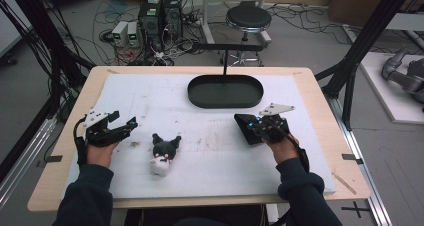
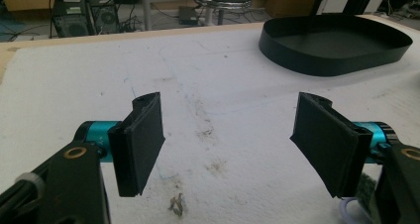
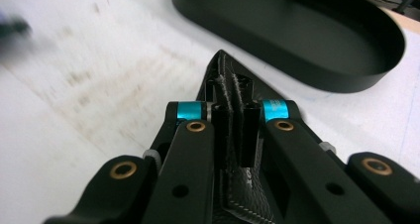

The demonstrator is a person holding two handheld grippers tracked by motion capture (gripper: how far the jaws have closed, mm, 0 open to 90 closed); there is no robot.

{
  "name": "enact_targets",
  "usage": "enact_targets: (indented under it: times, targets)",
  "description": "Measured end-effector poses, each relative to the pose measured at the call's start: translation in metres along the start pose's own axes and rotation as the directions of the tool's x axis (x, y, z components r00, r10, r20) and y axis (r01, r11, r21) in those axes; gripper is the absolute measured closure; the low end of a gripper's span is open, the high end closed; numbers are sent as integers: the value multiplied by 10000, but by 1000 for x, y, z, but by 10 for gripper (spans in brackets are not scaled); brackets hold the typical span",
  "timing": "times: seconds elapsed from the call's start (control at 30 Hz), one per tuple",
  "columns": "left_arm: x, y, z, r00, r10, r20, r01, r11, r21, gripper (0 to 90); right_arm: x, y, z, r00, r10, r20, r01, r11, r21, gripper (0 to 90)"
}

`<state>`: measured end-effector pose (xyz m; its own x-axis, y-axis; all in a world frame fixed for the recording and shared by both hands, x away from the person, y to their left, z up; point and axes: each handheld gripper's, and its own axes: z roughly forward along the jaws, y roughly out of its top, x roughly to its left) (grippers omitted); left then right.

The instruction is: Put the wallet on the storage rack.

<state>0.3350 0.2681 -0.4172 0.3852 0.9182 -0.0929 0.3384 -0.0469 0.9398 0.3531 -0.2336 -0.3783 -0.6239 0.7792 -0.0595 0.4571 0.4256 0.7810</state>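
My right gripper has its 2 jaws pinched tight on a flat black pouch with stitched edges, which sits on the right half of the white mat. In the right gripper view the pouch runs straight out along the jaws, its long axis in line with them and its pointed corner aimed toward the black oval tray ahead; I cannot tell whether it rests on the mat or hangs just above it. My left gripper sits at the mat's left edge with its jaws well apart and nothing between them; its own view shows bare, stained mat between the 2 pads. A small plush toy, dark on top and white below, lies between my 2 hands, nearer the left one. The tray stands at the far middle of the mat, with open mat between the pouch and it.
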Motion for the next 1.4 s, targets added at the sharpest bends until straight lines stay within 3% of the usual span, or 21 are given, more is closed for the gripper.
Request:
enact_targets:
  times: [0.13, 0.2, 0.33, 0.4, 0.53, 0.8, 0.83, 0.97, 1.03, 1.13, 1.27, 1.4]
  targets:
    - [0, 0, 0, 10000, -11, -18, 11, 10000, -11, 276, -15, 0, -13, 9944, 991, -362, -1011, 9932, -576, 892]
    - [0, 0, 0, 10000, -11, -5, 11, 10000, -9, 276, -24, -3, -18, 9893, 1435, -279, -1453, 9864, -763, 893]
    - [0, 0, 0, 10000, 12, -11, -12, 10000, 10, 276, -47, -12, -27, 9731, 2286, 284, -2241, 9680, -1133, 900]
    - [-1, 0, 0, 10000, 13, -9, -13, 10000, 17, 276, -57, -16, -30, 9674, 2368, 903, -2266, 9678, -1097, 900]
    - [-1, 0, 0, 10000, 22, 1, -22, 10000, 8, 276, -73, -29, -28, 9537, 2816, 1060, -2704, 9566, -1084, 900]
    - [-1, 0, 0, 10000, 11, -7, -11, 10000, -3, 276, -72, -30, -33, 9604, 2579, 1054, -2398, 9578, -1582, 900]
    - [0, 0, 0, 10000, 14, -7, -14, 10000, -3, 276, -71, -30, -34, 9620, 2529, 1031, -2342, 9582, -1645, 869]
    - [0, 0, 0, 10000, 7, -6, -7, 10000, -40, 276, -68, -29, -35, 9725, 2164, 856, -1925, 9547, -2268, 518]
    - [0, 0, 0, 10000, 24, 8, -24, 10000, -22, 276, -66, -29, -31, 9755, 2023, 860, -1784, 9572, -2281, 371]
    - [0, 0, 0, 10000, 18, 3, -18, 10000, -31, 276, -60, -29, -26, 9793, 1792, 942, -1551, 9632, -2196, 232]
    - [0, 0, 0, 10000, 12, 8, -12, 10000, -24, 276, -50, -27, -18, 9848, 1434, 980, -1209, 9710, -2061, 202]
    - [0, 0, 0, 10000, 15, 20, -15, 10000, -18, 276, -42, -27, -6, 9902, 966, 1009, -820, 9867, -1406, 202]
